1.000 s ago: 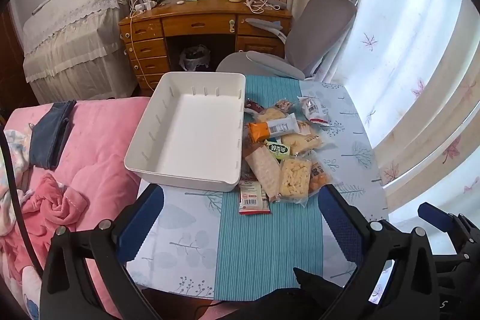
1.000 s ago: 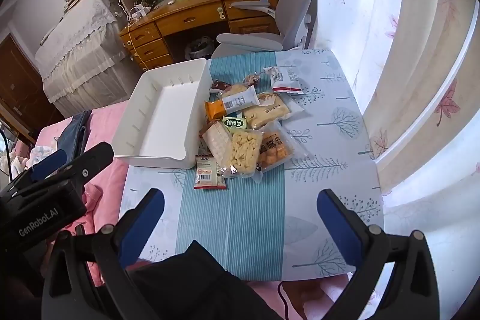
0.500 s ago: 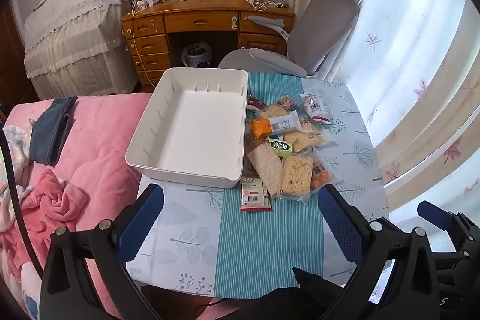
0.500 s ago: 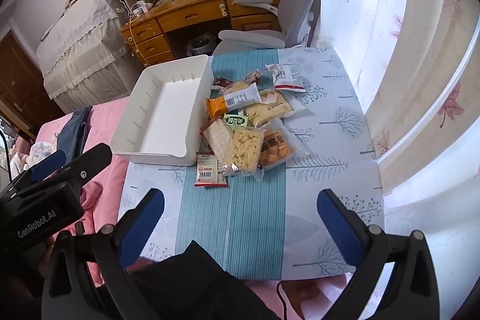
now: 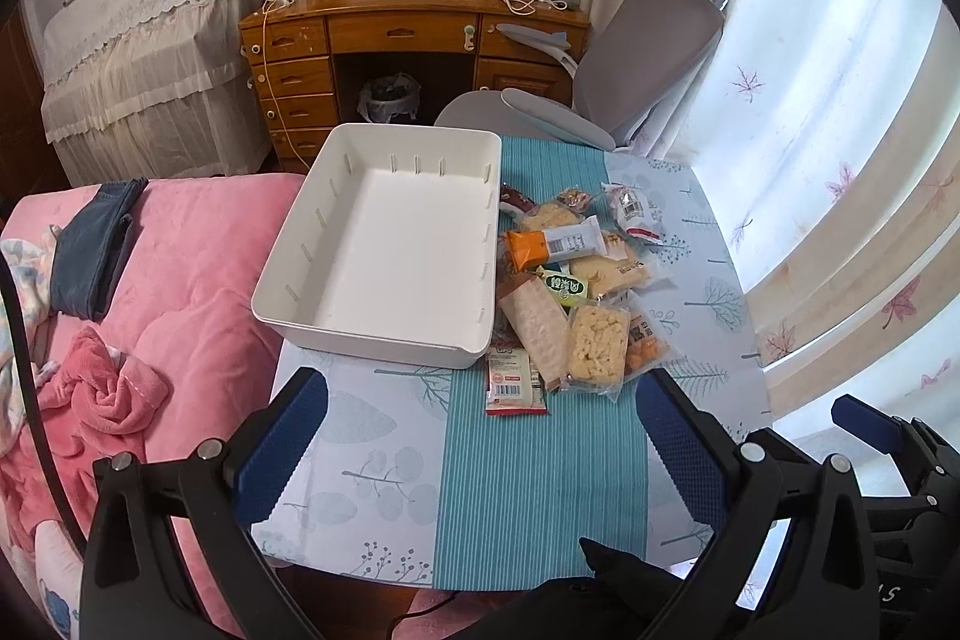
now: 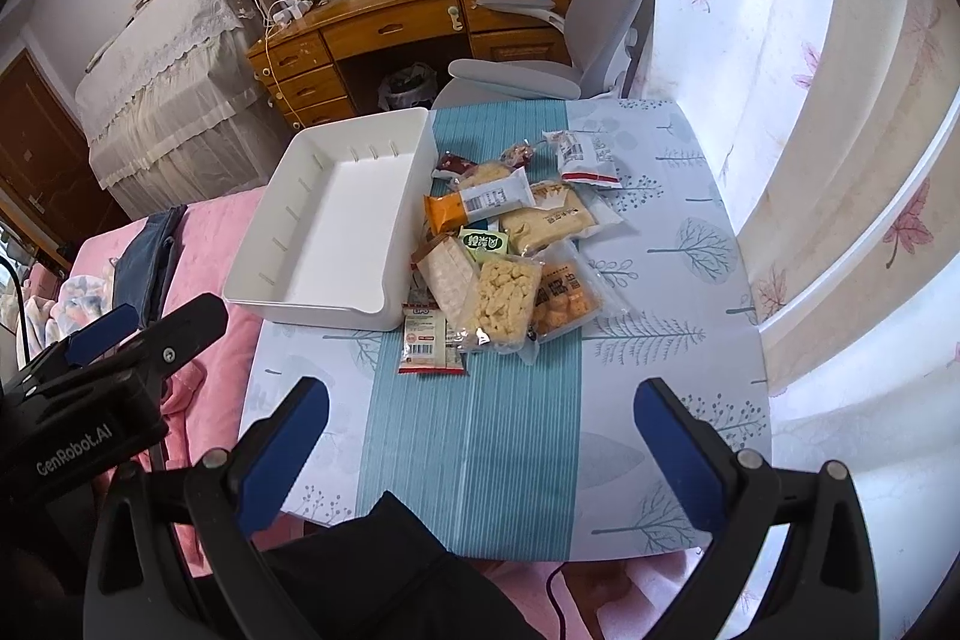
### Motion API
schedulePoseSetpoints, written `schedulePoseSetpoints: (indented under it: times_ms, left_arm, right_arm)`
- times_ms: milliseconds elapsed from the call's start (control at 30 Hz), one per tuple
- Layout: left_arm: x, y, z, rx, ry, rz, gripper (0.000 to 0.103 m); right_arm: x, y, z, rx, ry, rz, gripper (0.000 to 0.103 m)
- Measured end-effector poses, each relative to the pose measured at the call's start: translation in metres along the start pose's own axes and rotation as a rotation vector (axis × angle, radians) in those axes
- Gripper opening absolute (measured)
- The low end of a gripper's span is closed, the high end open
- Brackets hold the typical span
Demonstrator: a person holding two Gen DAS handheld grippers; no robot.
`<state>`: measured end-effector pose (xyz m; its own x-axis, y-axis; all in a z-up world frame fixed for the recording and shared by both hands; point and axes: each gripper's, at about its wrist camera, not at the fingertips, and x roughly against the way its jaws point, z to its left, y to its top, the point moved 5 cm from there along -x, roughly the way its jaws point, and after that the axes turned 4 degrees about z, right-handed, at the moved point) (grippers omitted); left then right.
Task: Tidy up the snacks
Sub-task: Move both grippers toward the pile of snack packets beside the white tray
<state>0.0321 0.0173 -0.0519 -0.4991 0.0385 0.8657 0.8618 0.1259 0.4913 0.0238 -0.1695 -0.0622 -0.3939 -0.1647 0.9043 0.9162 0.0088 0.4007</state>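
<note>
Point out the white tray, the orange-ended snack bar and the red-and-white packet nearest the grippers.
white tray (image 5: 384, 334): left wrist view, on its near wall.
orange-ended snack bar (image 6: 447, 212): right wrist view, on its orange end.
red-and-white packet (image 5: 513, 382): left wrist view, on the label at its middle.

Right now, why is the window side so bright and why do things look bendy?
Left wrist view: daylight through the curtain washes it out; the fisheye bends the desk. Right wrist view: same glare on the curtain, table edges curve.

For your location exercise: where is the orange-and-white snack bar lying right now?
In the right wrist view, the orange-and-white snack bar lies atop the snack pile, just right of the white plastic tray.
</note>
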Motion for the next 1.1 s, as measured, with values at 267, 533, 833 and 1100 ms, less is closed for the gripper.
schedulePoseSetpoints:
  times_ms: [267, 533, 833, 1100]
  left_arm:
    - [-0.002, -0.001, 0.017, -0.023, -0.008, 0.009, 0.102]
    - [-0.006, -0.001, 0.024, -0.078, -0.001, 0.021, 0.102]
    - [-0.013, -0.007, 0.019, -0.121, -0.046, 0.065, 0.102]
    - [-0.023, -0.005, 0.0, -0.115, -0.065, 0.082, 0.102]
  right_arm:
    - [-0.003, -0.001, 0.014, 0.002, -0.023, -0.016, 0.102]
    - [-0.003, -0.007, 0.029, -0.004, -0.081, -0.046, 0.102]
    - [-0.001, -0.021, 0.023, -0.044, -0.097, -0.04, 0.102]
    - [-0.002, -0.017, 0.008, -0.021, -0.079, -0.058, 0.102]
